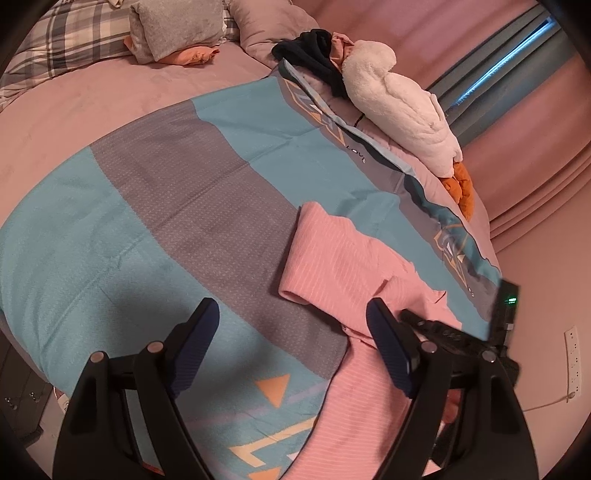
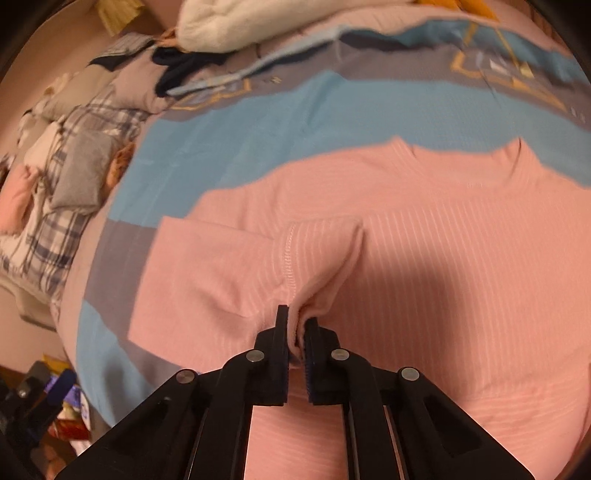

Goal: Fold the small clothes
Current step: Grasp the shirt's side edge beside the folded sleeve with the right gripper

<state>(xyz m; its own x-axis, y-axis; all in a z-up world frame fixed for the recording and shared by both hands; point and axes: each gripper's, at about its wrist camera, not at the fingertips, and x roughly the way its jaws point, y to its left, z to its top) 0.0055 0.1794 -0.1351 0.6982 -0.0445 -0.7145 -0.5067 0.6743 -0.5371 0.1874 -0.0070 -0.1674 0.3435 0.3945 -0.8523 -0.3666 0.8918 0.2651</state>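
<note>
Pink ribbed top (image 2: 424,236) lay spread flat on a blue-and-grey patterned bedspread (image 1: 155,192), its neckline toward the far side in the right wrist view and one short sleeve reaching out to the left. The right gripper (image 2: 297,323) was clamped tight on a pinched-up ridge of that top, just beside the stitched sleeve seam; cloth bulged up between the two pads and ran away from them in a raised fold. The left gripper (image 1: 291,314) stood with its jaws wide apart and nothing between them, over the bedspread just left of the top. Its right-hand finger (image 1: 388,343) sat at the garment's edge; whether it touched the cloth could not be told. In the left wrist view the right gripper's black body showed close beside it, over the pink fabric. A white plush toy (image 1: 402,107) and a dark garment (image 1: 317,55) lay at the bedspread's far edge, well apart from both grippers. A folded grey cloth (image 1: 173,26) rested near the plaid pillow (image 1: 66,37).
</note>
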